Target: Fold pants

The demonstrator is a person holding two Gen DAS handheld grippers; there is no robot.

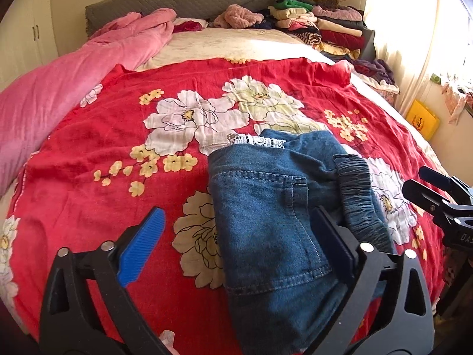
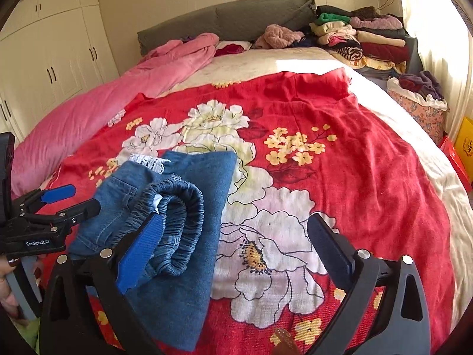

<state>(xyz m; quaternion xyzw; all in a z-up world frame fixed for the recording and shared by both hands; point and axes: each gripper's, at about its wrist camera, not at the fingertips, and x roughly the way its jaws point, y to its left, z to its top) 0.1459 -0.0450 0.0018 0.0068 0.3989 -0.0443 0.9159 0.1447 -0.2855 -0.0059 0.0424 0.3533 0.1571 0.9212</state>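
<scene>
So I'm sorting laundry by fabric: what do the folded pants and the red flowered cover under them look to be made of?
The pants look like blue denim: a matte twill weave, pale topstitched seams, a patch pocket, a gathered elastic waistband and a white lace trim. The red cover looks like a soft woven or lightly napped cotton, matte with printed flowers; the exact fibre cannot be told.

Folded denim pants lie on the red floral blanket, elastic waistband uppermost at their right side. White lace trim shows at the pants' far edge. Left gripper stands wide apart over the pants' near end, gripping nothing. Right gripper sits just right of the pants. Stacked clothes lie well beyond the pants.
</scene>
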